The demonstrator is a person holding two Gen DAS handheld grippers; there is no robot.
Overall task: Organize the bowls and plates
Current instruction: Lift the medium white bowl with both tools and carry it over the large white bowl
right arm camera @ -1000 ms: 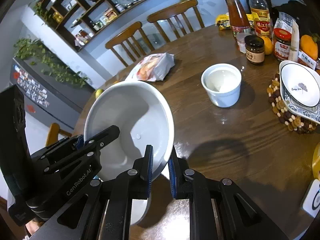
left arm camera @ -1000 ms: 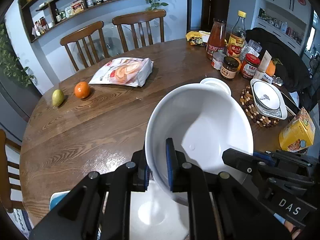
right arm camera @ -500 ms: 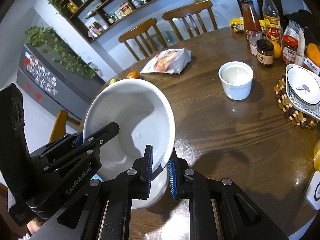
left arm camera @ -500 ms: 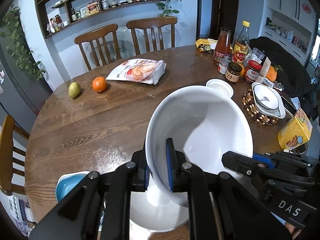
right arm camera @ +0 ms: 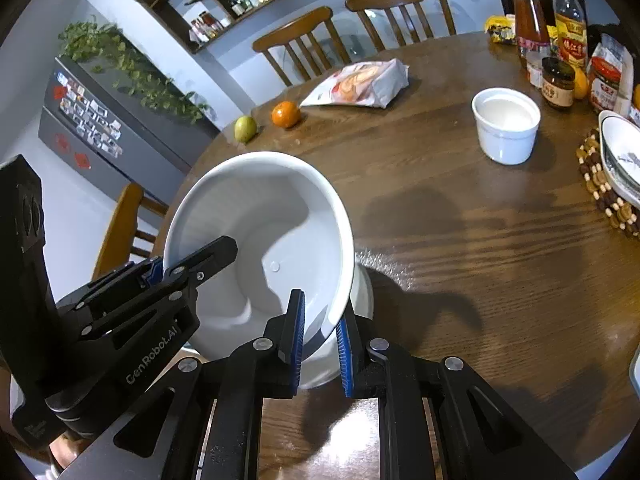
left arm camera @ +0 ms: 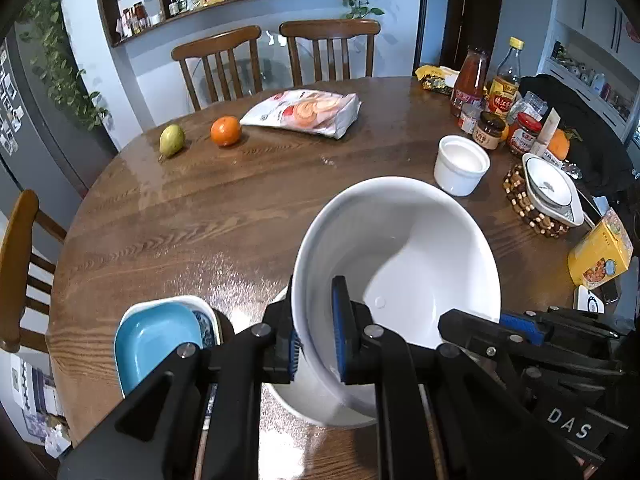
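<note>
- Black plastic, both of them: the left gripper (left arm camera: 316,344) and the right gripper (right arm camera: 320,338) slant down toward the round wooden table (left arm camera: 248,208), one clamped on each side of the same big white bowl (left arm camera: 400,264).
- Each pair of blue-padded jaws is nearly closed, with only the bowl's thin wall pinched between: the left on the rim's left side, the right on the rim's right side (right arm camera: 332,312).
- That bowl hangs tilted, its mouth turned up and toward the near edge of the table, its base pointing down and away.
- Just under the held bowl sits a second white bowl (left arm camera: 304,404), upright on the table; whether the two touch I cannot tell.
- Left of the held bowl, close by, a blue dish (left arm camera: 156,340) rests in a patterned one.
- Beyond the bowl to the right stands a small white ramekin (left arm camera: 460,164), then a white dish on a beaded trivet (left arm camera: 520,208).
- Far across from the bowl lie a pear (left arm camera: 171,140), an orange (left arm camera: 226,131) and a snack bag (left arm camera: 304,112).
</note>
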